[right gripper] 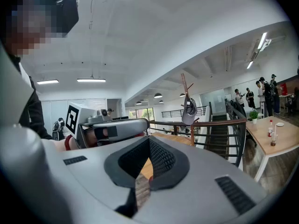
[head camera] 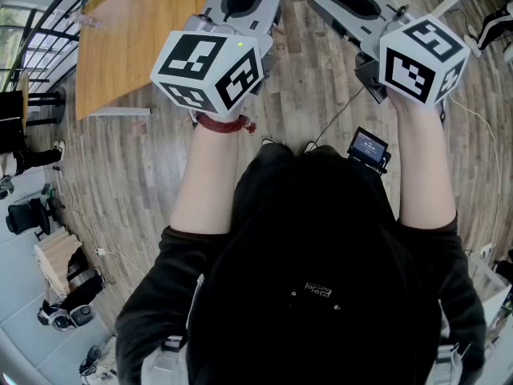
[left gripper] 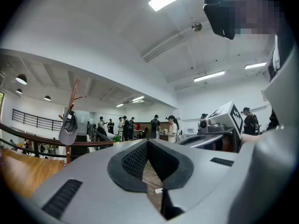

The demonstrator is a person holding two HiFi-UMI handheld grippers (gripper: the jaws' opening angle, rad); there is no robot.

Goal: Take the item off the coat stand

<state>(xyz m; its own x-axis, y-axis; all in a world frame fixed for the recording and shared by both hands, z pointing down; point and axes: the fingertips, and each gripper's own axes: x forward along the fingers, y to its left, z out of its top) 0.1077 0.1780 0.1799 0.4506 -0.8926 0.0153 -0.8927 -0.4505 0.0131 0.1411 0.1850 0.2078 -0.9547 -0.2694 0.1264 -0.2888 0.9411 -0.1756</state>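
Two closed tools (left gripper: 148, 142) (right gripper: 149, 139), one cap (left gripper: 68, 130), one stand (left gripper: 74, 96)

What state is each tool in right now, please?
Left tool: closed, holding nothing.
Right tool: closed, holding nothing.

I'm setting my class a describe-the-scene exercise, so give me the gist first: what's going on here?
A person stands holding a gripper in each hand, both raised out in front. The left gripper and the right gripper each have their jaws closed with nothing between them. A grey cap hangs on a wooden coat stand some way off across the room. Neither gripper is near it, so taking it down has not begun.
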